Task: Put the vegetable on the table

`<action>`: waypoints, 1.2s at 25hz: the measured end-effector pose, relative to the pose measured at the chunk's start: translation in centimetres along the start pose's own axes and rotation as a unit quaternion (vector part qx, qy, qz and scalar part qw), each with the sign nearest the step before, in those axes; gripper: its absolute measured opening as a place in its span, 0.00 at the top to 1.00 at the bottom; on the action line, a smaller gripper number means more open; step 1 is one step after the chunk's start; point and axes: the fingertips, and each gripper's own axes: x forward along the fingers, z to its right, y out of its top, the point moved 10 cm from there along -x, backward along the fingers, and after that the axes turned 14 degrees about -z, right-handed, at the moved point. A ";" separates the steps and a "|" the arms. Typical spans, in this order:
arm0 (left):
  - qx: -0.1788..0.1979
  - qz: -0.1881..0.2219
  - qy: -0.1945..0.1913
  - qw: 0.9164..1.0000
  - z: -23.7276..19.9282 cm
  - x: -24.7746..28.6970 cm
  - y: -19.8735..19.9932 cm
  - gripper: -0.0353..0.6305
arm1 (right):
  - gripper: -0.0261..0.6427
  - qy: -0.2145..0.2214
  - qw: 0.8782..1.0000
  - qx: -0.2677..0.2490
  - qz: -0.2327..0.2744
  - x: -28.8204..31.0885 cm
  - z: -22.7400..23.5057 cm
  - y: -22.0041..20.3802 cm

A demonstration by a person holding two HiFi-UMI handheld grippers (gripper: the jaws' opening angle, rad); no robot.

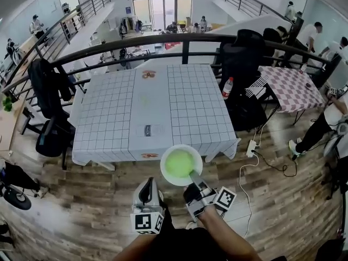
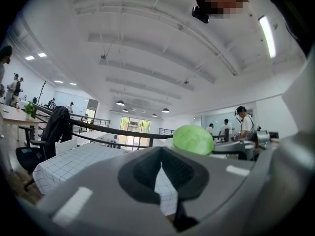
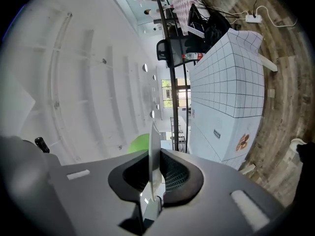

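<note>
Two grippers showed. The left gripper (image 1: 145, 185) hung short of the table's near edge, its jaws drawn together on nothing, probably to stay clear of the load. The right gripper (image 1: 193, 176) pinched the rim of the one white plate (image 1: 165, 171), holding it level, seemingly so the single green cabbage (image 1: 179, 163) would not roll. The plate hovered at the near edge of the one grid-clothed table (image 1: 119, 118), not yet set down.

Grid-clothed table (image 1: 109, 118), small flat labels (image 1: 147, 130) on it, standing on wood floor (image 1: 81, 200)
</note>
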 end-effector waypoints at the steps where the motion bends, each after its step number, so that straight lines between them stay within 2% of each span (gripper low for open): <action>1: 0.003 0.000 -0.001 1.000 -0.7 0.9 0.0 0.94 | 0.91 0.002 1.000 -0.002 0.000 1.0 0.3 0.5; 8: 0.003 0.001 -0.017 1.000 -6.9 7.3 2.5 0.94 | 0.91 0.040 0.999 -0.021 0.005 8.6 0.3 3.9; 18: 0.012 0.013 -0.068 0.998 -12.4 15.4 6.6 0.94 | 0.91 0.029 0.998 -0.037 0.035 15.2 -0.7 7.1; 25: 0.020 0.024 -0.070 0.997 -14.7 16.8 6.9 0.94 | 0.91 0.028 0.997 -0.034 0.064 14.4 1.4 6.9; 30: 0.011 0.011 -0.057 0.998 -14.7 20.1 9.0 0.94 | 0.91 0.007 0.998 -0.039 0.053 16.6 0.8 10.9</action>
